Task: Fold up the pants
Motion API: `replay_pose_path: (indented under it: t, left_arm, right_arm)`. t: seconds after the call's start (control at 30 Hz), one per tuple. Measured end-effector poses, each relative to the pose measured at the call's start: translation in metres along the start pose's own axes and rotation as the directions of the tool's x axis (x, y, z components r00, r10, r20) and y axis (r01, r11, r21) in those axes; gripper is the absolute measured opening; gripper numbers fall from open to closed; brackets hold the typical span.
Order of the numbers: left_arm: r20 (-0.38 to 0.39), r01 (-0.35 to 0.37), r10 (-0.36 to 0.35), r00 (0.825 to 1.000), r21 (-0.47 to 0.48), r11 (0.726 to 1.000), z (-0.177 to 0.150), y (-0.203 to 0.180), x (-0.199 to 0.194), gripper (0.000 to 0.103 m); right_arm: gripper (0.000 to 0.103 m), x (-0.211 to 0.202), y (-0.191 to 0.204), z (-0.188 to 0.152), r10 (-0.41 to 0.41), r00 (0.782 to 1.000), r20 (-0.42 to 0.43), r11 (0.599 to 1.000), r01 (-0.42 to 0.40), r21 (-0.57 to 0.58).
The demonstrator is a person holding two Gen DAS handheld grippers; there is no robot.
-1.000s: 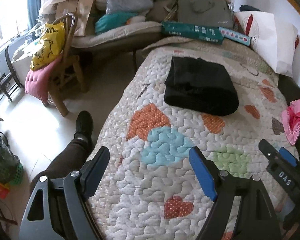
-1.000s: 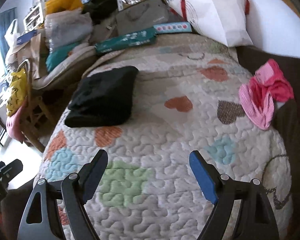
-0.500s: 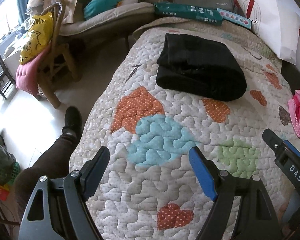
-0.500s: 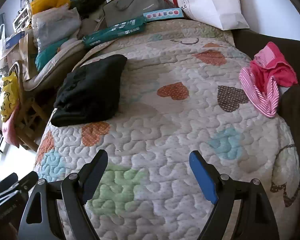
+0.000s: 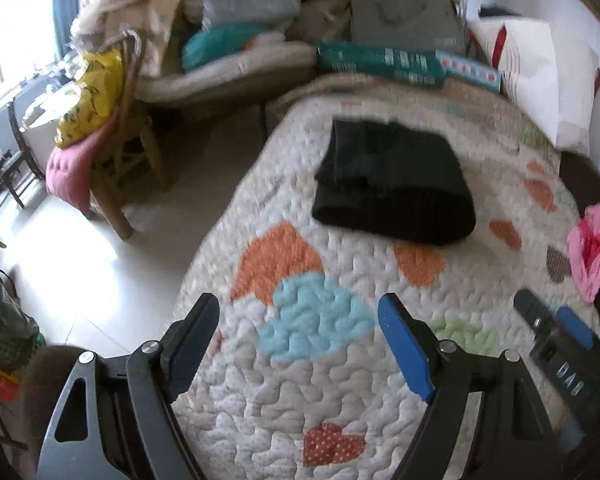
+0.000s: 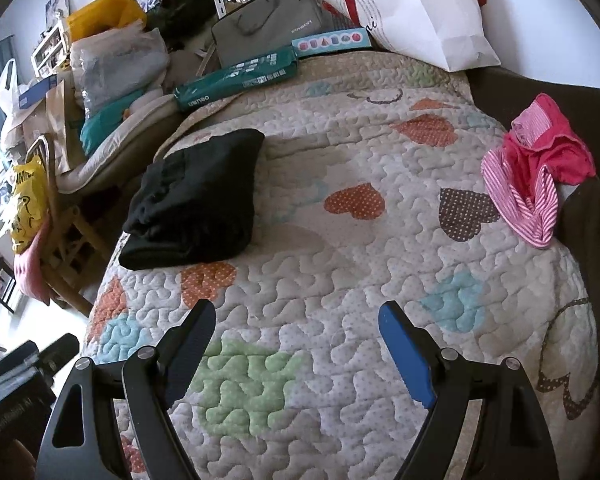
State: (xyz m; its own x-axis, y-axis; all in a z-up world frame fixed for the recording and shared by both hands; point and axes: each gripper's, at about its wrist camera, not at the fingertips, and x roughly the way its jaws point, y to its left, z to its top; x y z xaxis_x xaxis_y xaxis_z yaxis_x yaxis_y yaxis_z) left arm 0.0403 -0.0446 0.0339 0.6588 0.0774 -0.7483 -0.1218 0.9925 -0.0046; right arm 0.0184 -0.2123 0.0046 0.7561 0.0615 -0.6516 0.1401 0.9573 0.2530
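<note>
Here, both wrist views look down on a bed covered by a quilt [image 6: 340,280] printed with coloured hearts. Left claw [image 5: 298,322]: jaws spread wide, nothing between them, hovering above the blue and orange hearts near the bed's near edge. Right claw [image 6: 296,330]: jaws likewise spread wide and empty, above the green heart. In the left wrist view the right claw appears at the lower right margin; in the right wrist view part of the left claw shows at the lower left margin.

Black pants [image 5: 396,188], [image 6: 196,200]: folded into a compact rectangular bundle, lying flat on the quilt toward the far left part of the bed, close to the bed's left edge. The bundle is well apart from both claws, and neither claw touches it.

Pink striped garment [image 6: 536,176]: crumpled, lying at the right edge of the bed, partly on a dark surface beside the quilt, well apart from the pants.

At the head of the bed: a white pillow [image 6: 416,12], a long green box [image 6: 236,80] and a grey bag [image 6: 268,28]. To the left of the bed stands a wooden chair [image 5: 128,168] bearing a yellow bag [image 5: 88,96] and a pink cushion. The left wrist view is slightly blurred.
</note>
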Motion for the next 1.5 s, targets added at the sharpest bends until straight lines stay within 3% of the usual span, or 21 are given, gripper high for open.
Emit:
replay_pose_path:
  t: [0.1,0.13,0.2,0.3,0.4,0.53,0.6,0.7,0.97,1.5]
  left_arm:
    - [0.133,-0.041,0.044,0.99,-0.024,0.999,0.005,0.005,-0.028,0.083]
    - [0.198,-0.054,0.06,0.978,-0.036,0.998,0.008,0.007,-0.04,0.095]
    - [0.28,-0.041,0.05,0.959,-0.035,0.999,0.016,0.009,-0.058,0.103]
    - [0.3,0.007,-0.001,0.954,-0.018,1.0,0.036,0.007,-0.069,0.103]
    - [0.303,-0.018,0.023,0.953,-0.02,1.0,0.054,0.004,-0.075,0.103]
    - [0.366,0.012,0.013,0.93,-0.067,0.998,0.066,0.013,-0.088,0.103]
    - [0.324,0.076,-0.046,0.945,-0.083,0.994,0.074,0.02,-0.082,0.103]
    - [0.255,0.113,-0.087,0.963,-0.088,0.99,0.081,0.029,-0.066,0.103]
    - [0.071,0.053,-0.048,0.996,-0.075,0.996,0.069,0.041,-0.006,0.103]
    - [-0.078,0.071,-0.077,0.994,-0.068,0.995,0.059,0.045,0.051,0.103]
  right_arm:
    - [0.088,-0.009,0.002,0.001,-0.006,0.999,0.034,1.0,0.007,-0.03]
    - [0.088,-0.012,0.003,0.001,-0.01,0.999,0.045,0.999,0.012,-0.04]
    - [0.088,-0.018,0.005,0.002,-0.019,0.998,0.066,0.998,0.023,-0.055]
    - [0.088,-0.029,0.016,0.01,-0.021,0.995,0.093,0.995,0.03,-0.098]
    - [0.088,-0.037,0.03,0.021,-0.011,0.994,0.106,0.987,0.028,-0.157]
    - [0.089,-0.042,0.049,0.037,0.004,0.995,0.103,0.974,0.019,-0.226]
    - [0.089,-0.042,0.055,0.045,0.004,0.995,0.1,0.971,0.02,-0.238]
    - [0.089,-0.037,0.062,0.057,-0.012,0.996,0.089,0.972,0.032,-0.234]
    - [0.09,-0.013,0.075,0.062,-0.047,0.998,0.04,0.974,0.054,-0.221]
    - [0.09,0.036,0.085,0.048,-0.074,0.996,-0.052,0.973,0.06,-0.224]
